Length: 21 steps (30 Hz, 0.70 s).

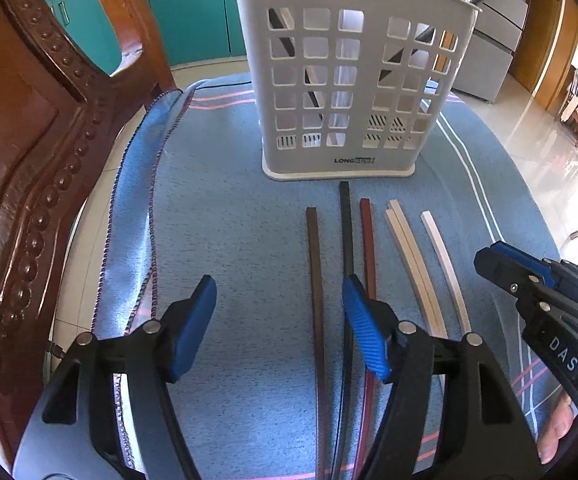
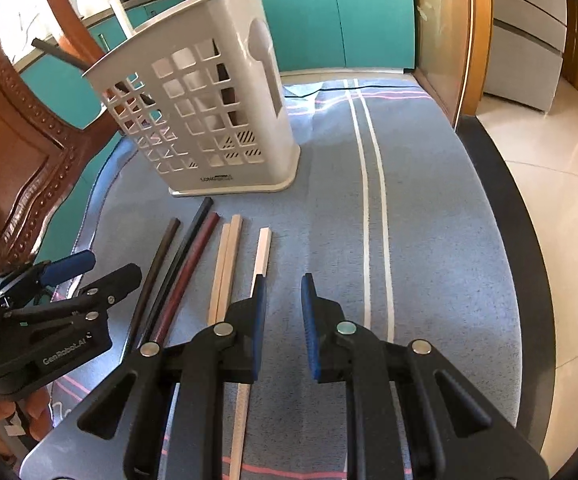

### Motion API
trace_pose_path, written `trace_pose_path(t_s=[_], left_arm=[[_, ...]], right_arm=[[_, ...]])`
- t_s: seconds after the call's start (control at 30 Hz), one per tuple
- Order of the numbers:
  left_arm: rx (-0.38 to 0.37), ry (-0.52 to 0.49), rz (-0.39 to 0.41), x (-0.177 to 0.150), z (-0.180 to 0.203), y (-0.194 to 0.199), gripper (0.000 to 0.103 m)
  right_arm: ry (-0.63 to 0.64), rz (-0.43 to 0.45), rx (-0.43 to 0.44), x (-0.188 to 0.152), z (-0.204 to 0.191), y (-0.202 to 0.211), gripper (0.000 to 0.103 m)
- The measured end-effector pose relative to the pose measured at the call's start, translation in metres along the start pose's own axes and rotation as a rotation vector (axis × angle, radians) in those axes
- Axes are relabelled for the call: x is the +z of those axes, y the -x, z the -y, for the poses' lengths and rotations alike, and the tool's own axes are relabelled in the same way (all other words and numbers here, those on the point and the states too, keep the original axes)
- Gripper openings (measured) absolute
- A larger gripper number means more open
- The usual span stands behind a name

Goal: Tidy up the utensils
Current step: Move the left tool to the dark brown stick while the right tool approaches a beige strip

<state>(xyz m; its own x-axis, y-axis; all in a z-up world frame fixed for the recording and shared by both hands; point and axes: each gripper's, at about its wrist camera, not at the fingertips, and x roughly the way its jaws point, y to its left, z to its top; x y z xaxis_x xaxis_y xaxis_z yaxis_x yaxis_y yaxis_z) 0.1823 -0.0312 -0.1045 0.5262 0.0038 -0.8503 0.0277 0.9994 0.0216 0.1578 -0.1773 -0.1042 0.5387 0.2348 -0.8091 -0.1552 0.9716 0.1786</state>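
Observation:
A white slotted utensil holder (image 1: 345,80) stands on the blue cloth (image 1: 229,208); it also shows in the right wrist view (image 2: 209,120), with some dark chopsticks inside. Several chopsticks lie in a row before it: a brown one (image 1: 315,280), a black one (image 1: 345,232), a red one (image 1: 368,248), a pale pair (image 1: 409,256) and a single pale one (image 1: 445,260). My left gripper (image 1: 279,312) is open above the brown chopstick. My right gripper (image 2: 283,320) is open and empty, just right of the single pale chopstick (image 2: 261,256).
A carved wooden chair back (image 1: 29,160) stands close on the left. The table's dark rim (image 2: 509,240) runs along the right, with tiled floor beyond. Teal cabinets (image 2: 329,12) are behind.

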Motion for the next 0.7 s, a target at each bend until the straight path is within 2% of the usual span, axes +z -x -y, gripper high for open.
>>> trace_pose_path(t_s=[0.17,0.4,0.47,0.53,0.7], left_arm=[[-0.002,0.002,-0.010,0.003,0.000,-0.004,0.067],[-0.043,0.017,-0.030,0.004,-0.005,-0.010,0.068],[-0.064,0.029,-0.038,0.005,-0.008,-0.010,0.068],[-0.102,0.056,-0.040,0.006,-0.015,-0.009,0.068],[-0.179,0.166,-0.045,0.010,-0.044,-0.009,0.068]], right_arm=[[0.009,-0.022,0.002,0.000,-0.003,-0.006,0.018],[0.012,-0.069,-0.013,-0.005,-0.003,-0.011,0.020],[0.017,-0.071,-0.012,-0.006,-0.004,-0.010,0.027],[0.013,-0.065,-0.012,-0.006,-0.004,-0.008,0.037],[-0.004,-0.032,-0.011,0.001,-0.001,0.002,0.038]])
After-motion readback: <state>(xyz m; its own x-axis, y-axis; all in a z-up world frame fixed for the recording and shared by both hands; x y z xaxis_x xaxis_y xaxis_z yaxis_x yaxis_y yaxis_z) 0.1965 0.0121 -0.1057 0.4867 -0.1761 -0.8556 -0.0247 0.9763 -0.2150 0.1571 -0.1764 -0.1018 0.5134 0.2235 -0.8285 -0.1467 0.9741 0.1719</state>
